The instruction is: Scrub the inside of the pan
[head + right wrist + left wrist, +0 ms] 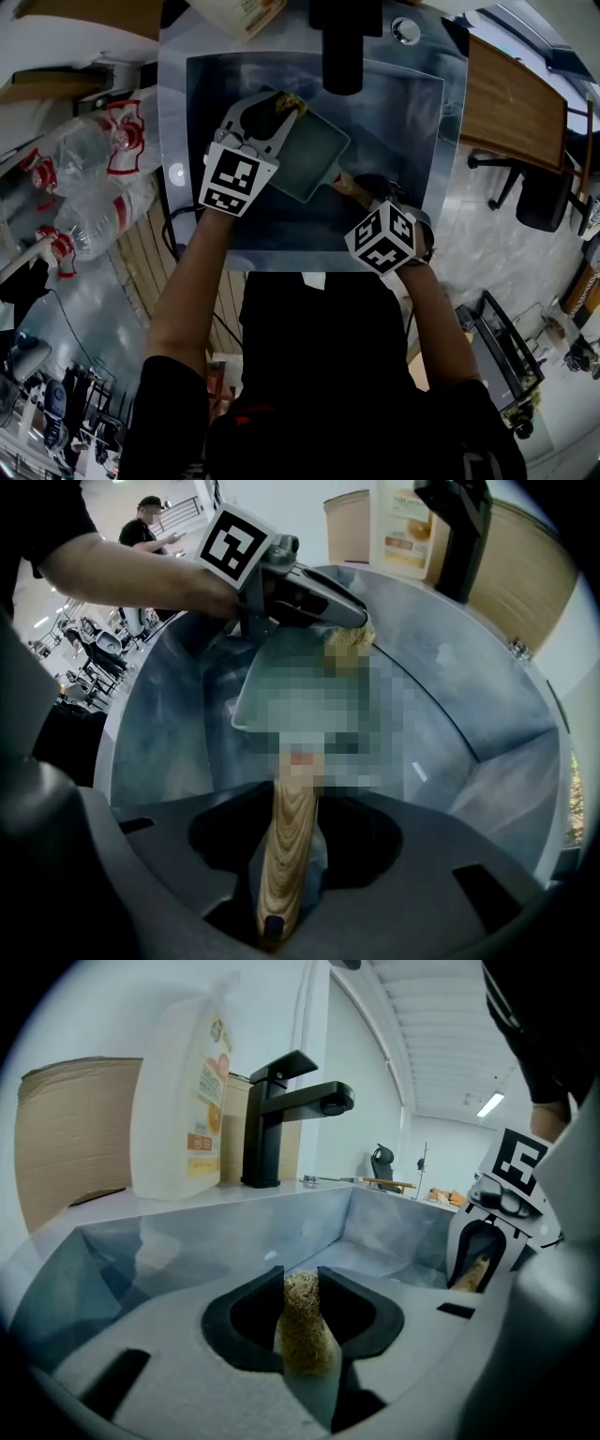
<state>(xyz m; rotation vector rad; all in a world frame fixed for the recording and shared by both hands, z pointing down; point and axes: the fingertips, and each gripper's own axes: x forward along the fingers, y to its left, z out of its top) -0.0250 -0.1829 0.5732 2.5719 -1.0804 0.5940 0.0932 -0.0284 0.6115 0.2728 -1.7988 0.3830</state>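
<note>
A square green pan (311,152) with a wooden handle (345,185) lies tilted in the steel sink (422,159). My right gripper (364,190) is shut on that handle (289,841), which runs between its jaws toward the pan (272,688). My left gripper (279,107) is shut on a tan fibrous scrubber (290,100) at the pan's far corner. In the left gripper view the scrubber (302,1326) stands pinched between the jaws. From the right gripper view I see the left gripper (323,607) press the scrubber (349,639) on the pan's far rim.
A black faucet (342,42) overhangs the sink's far side, with a soap bottle (183,1101) beside it on the counter. Large water bottles (89,192) lie to the left of the sink. A wooden table (511,103) and a chair stand at the right.
</note>
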